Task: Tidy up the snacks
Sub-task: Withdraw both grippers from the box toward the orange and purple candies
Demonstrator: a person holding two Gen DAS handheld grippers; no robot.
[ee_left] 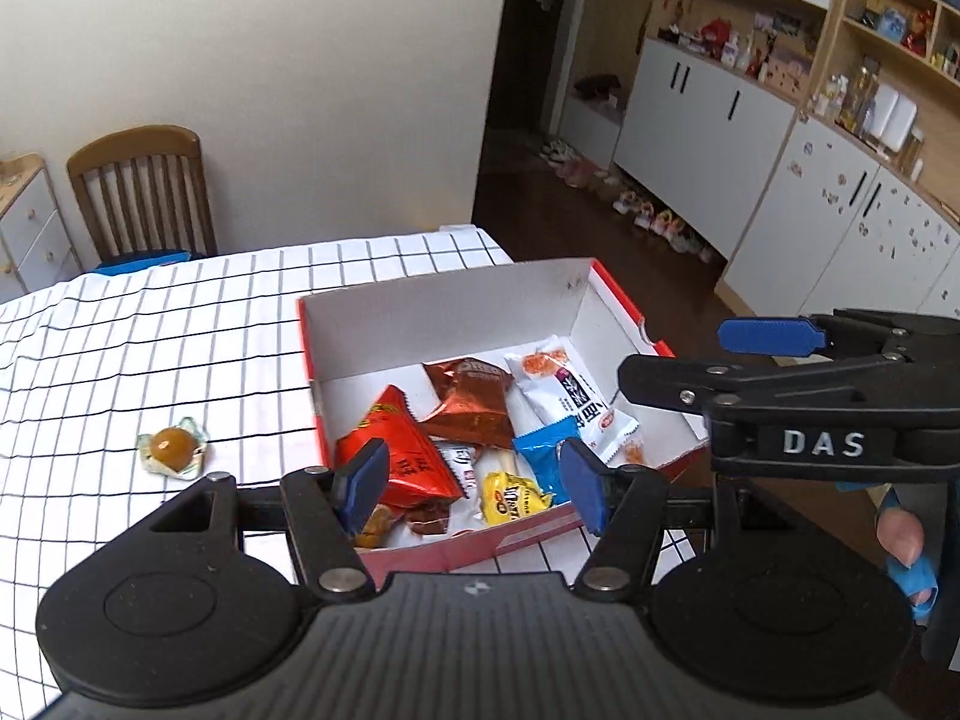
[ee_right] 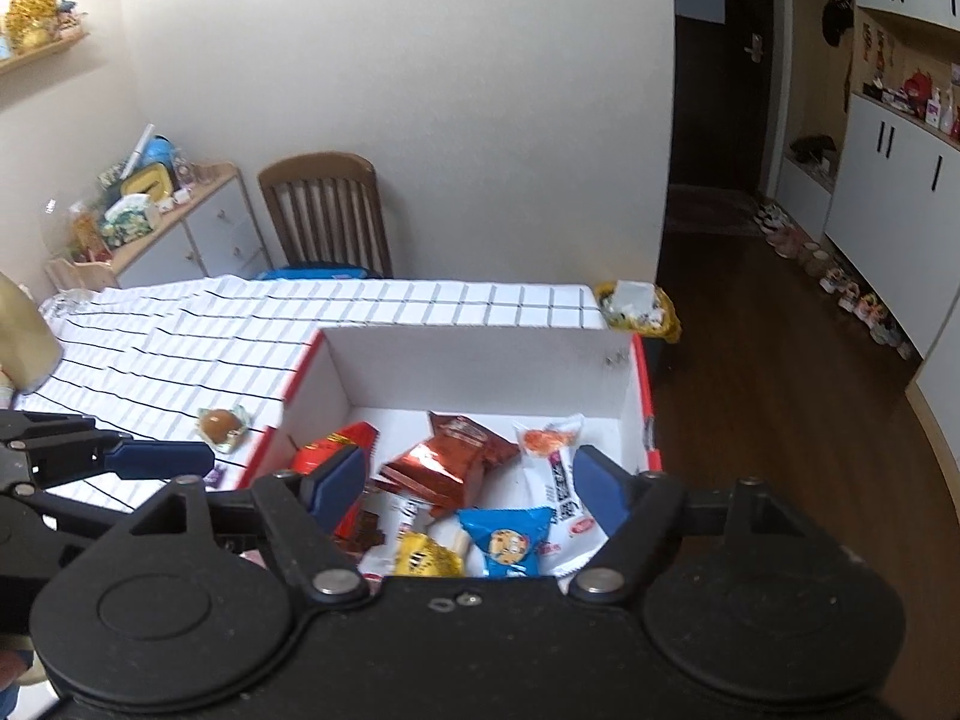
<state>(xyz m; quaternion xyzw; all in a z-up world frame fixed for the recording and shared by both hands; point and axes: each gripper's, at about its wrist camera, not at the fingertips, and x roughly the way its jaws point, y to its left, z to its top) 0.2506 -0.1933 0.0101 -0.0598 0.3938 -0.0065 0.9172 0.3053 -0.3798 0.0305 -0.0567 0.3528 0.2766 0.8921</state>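
Note:
A shoebox, red outside and white inside, sits on the checked tablecloth. It holds several snack packets: a red one, a brown one, a white bar, a blue one and a yellow one. A round amber sweet in clear wrap lies on the cloth left of the box. My left gripper hovers open over the box's near end, holding nothing. My right gripper is open above the box, also holding nothing.
A wooden chair stands at the table's far side. A yellow bag sits past the far right corner. The table ends just right of the box, with dark floor and white cabinets beyond. A beige object stands at the left.

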